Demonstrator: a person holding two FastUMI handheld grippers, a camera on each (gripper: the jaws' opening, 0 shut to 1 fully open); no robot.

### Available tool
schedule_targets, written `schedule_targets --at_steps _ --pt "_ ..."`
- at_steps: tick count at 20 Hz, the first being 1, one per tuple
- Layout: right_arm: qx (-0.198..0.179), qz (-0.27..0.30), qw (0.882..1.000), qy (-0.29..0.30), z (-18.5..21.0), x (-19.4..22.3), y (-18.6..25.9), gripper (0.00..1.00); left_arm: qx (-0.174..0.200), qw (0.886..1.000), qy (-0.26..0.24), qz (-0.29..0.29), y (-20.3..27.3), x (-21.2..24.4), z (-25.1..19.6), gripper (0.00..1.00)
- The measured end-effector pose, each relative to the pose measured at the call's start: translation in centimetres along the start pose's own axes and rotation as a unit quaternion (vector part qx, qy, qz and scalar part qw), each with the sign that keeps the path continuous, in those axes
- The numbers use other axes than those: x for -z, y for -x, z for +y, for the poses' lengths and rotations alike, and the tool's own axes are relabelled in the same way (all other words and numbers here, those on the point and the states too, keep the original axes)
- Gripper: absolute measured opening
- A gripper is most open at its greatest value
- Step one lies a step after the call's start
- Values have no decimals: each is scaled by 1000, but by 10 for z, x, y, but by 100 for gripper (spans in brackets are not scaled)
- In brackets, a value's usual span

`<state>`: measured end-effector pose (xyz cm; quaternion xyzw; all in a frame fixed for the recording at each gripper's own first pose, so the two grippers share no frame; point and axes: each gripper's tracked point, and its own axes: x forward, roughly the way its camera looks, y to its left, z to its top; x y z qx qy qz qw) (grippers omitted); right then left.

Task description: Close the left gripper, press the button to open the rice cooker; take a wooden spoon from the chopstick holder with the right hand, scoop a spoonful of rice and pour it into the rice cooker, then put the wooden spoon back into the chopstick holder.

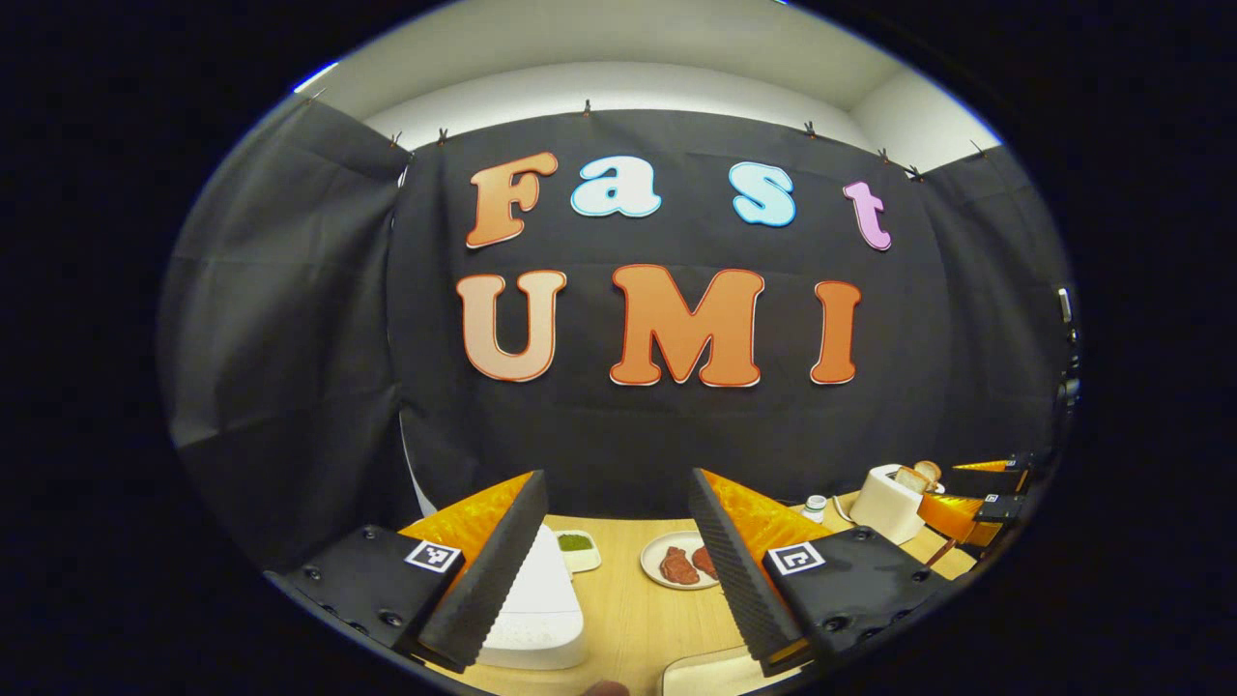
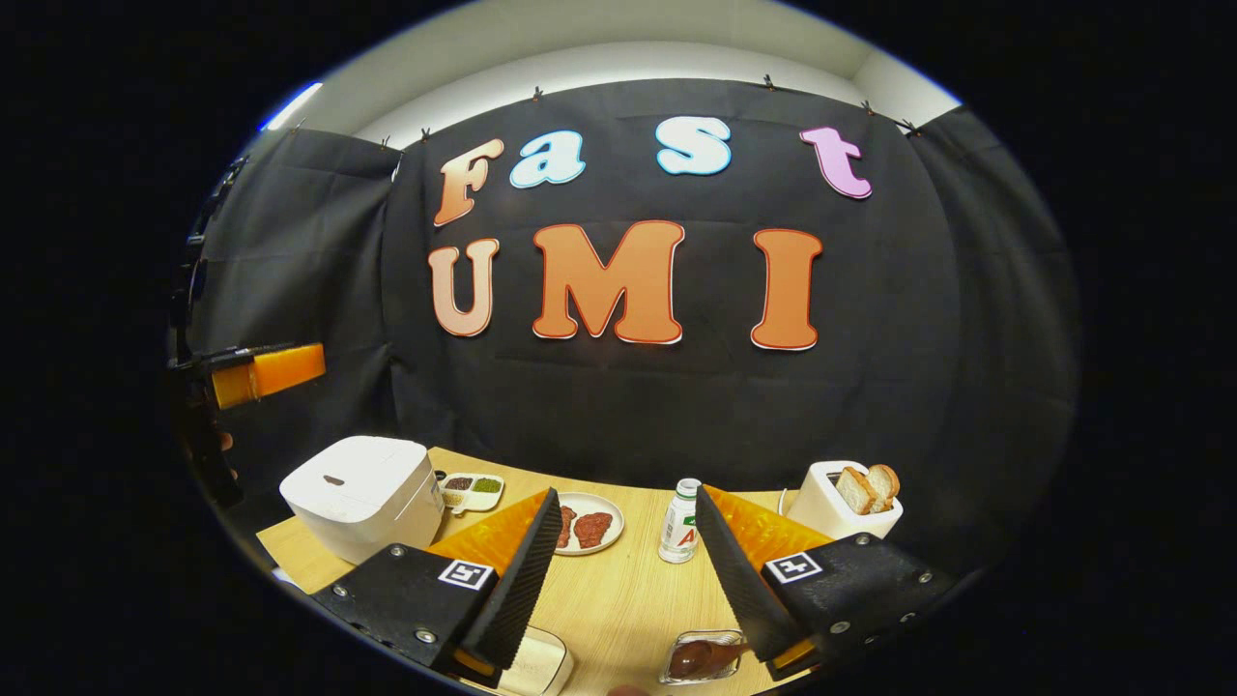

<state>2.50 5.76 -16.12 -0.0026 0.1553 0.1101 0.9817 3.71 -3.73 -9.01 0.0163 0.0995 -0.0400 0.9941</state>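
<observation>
The white rice cooker [image 2: 362,493] stands at the table's left end with its lid down. In the left gripper view the rice cooker [image 1: 541,604] lies close below, partly behind my left finger. My left gripper [image 1: 617,483] is open and holds nothing; it hangs high above the cooker as an orange finger [image 2: 266,372]. My right gripper [image 2: 628,495] is open and holds nothing. A dark wooden spoon [image 2: 698,659] rests in a clear holder [image 2: 676,646] at the near edge, just beside my right finger. The right gripper [image 1: 976,488] appears far right, near the toaster.
On the wooden table [image 2: 618,590] sit a divided dish [image 2: 472,488], a plate of meat [image 2: 585,527], a small bottle [image 2: 681,522] and a white toaster [image 2: 841,503] with bread. A pale container [image 2: 536,662] lies at the near edge. Black cloth walls close the back.
</observation>
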Motion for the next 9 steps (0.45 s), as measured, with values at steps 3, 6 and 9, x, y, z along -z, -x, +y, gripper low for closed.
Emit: schedule_targets --at_steps 3,6,9 --pt "-1 -16 1000 9 4 -19 -11 87 6 1000 -10 -15 -6 -10 -6 100" --pt "6 -24 1000 11 1 -34 -24 87 17 999 -6 -32 -18 -23 -12 100" --pt "0 -36 999 8 4 -52 -26 87 19 998 28 -45 -27 -32 -17 100"
